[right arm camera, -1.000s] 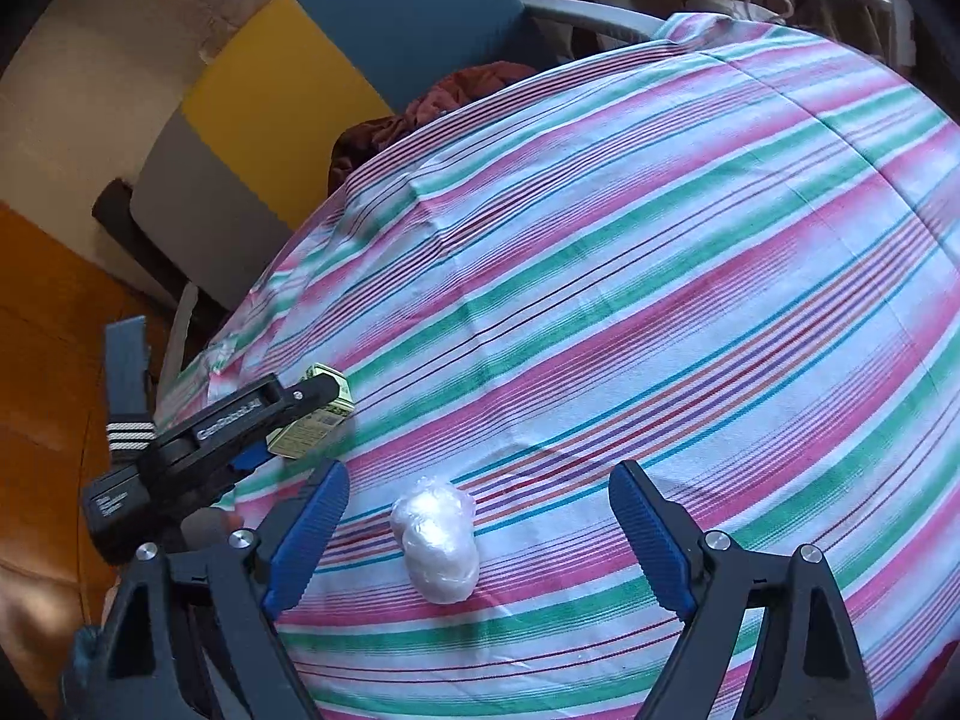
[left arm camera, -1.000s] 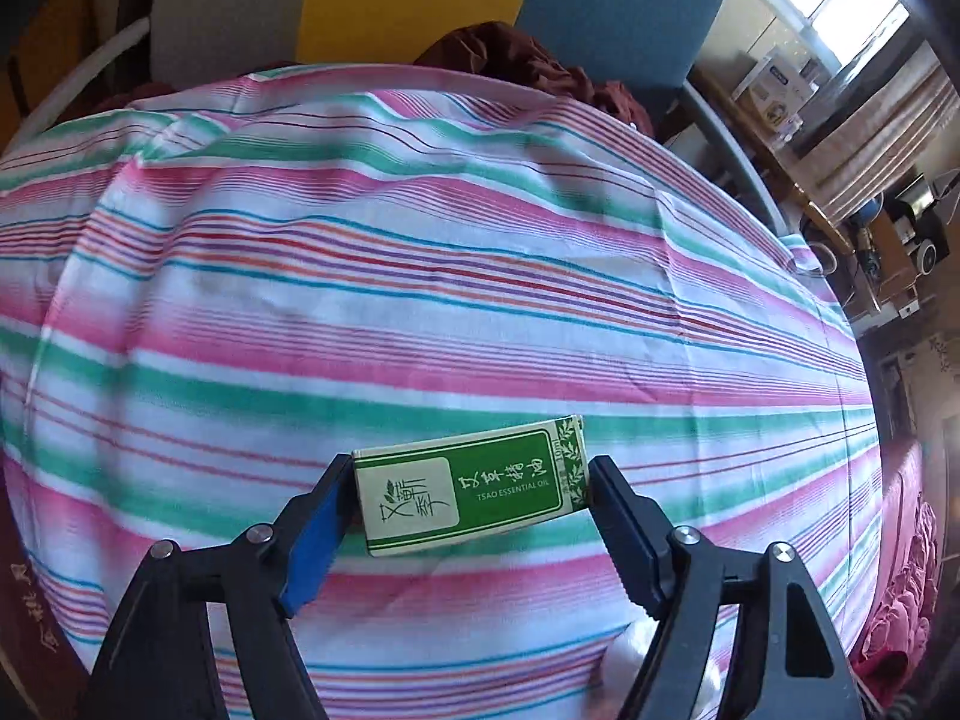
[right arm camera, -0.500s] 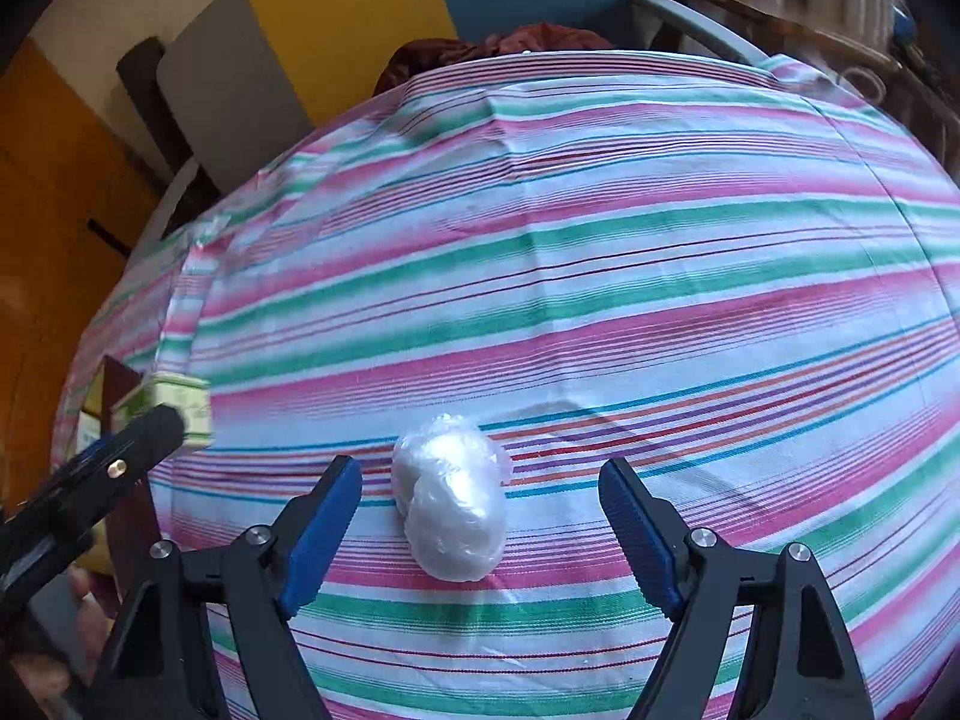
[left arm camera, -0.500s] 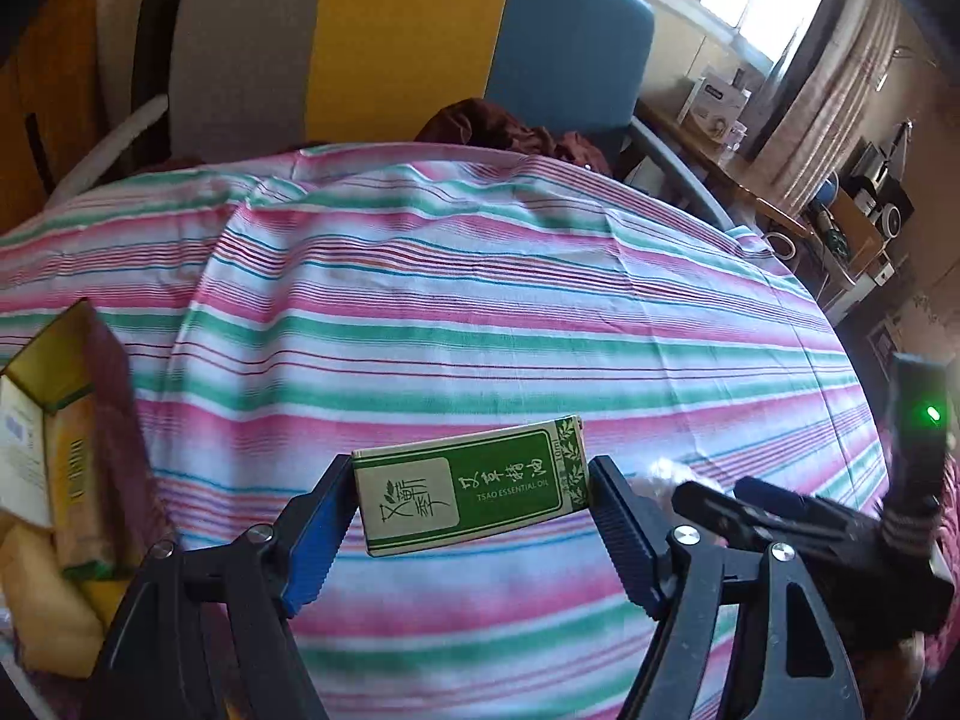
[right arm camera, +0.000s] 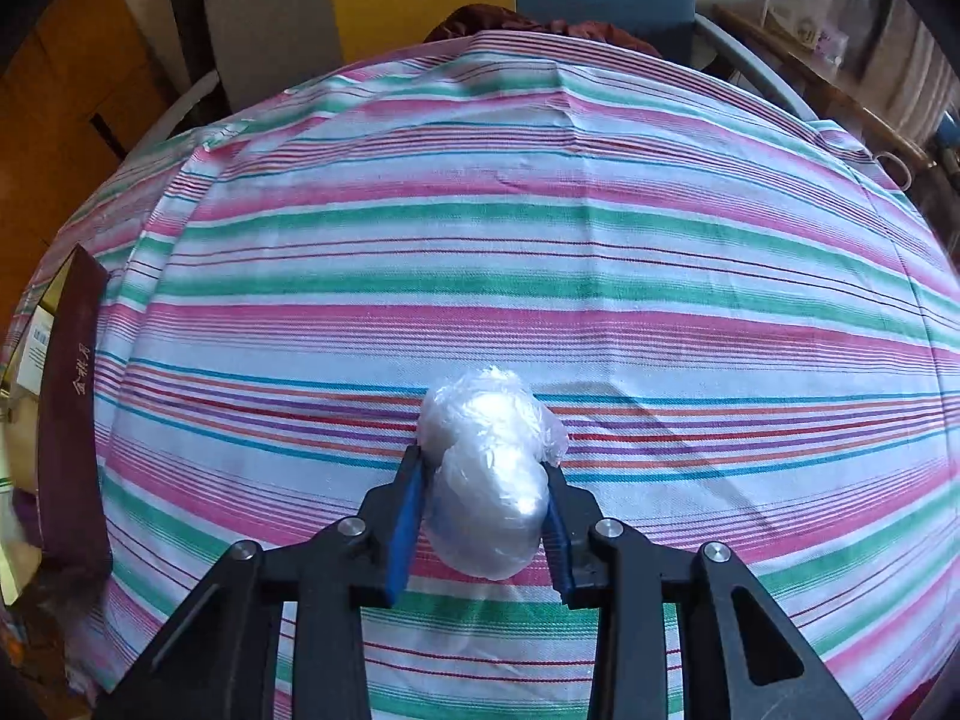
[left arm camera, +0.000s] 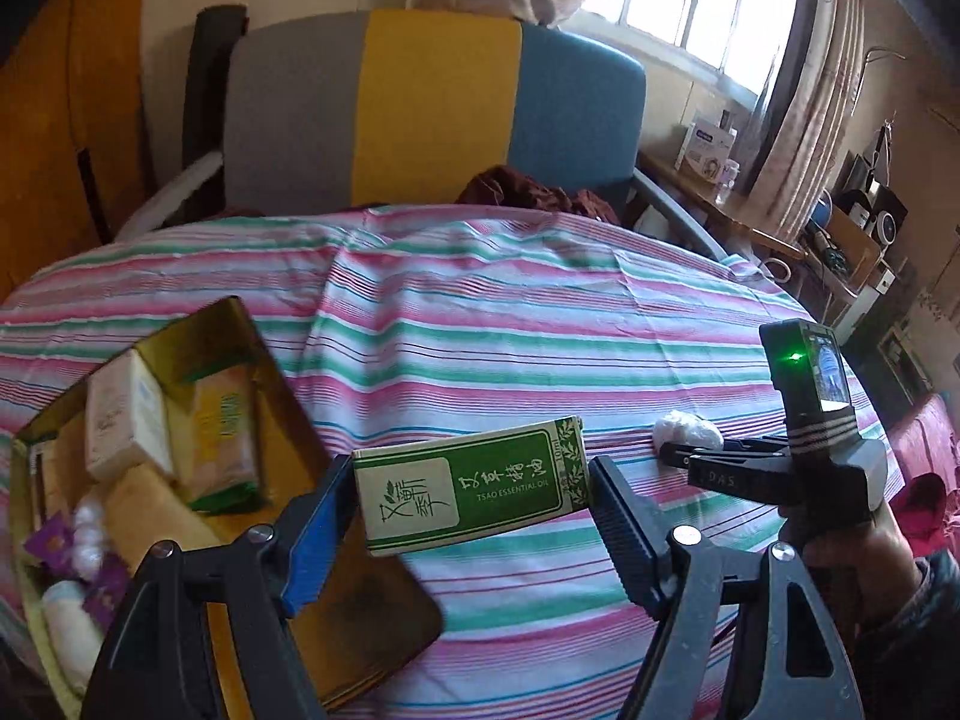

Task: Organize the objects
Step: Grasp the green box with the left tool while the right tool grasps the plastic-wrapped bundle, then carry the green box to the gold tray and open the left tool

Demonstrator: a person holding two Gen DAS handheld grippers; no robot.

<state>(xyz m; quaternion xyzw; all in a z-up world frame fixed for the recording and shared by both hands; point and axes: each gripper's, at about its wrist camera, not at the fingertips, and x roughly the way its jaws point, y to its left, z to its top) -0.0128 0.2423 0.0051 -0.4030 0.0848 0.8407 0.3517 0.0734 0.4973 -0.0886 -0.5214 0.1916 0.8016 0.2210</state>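
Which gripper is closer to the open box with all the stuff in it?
Left. The left gripper, holding the green carton, hangs right beside the open box. The right gripper closes on a plastic-wrapped bundle farther away.

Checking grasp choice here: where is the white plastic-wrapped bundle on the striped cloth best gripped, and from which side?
Across its narrow middle, from above. The plastic-wrapped bundle lies as a soft elongated lump on the striped cloth, long axis along the fingers. The right gripper is closing that way, pads on its two long flanks.
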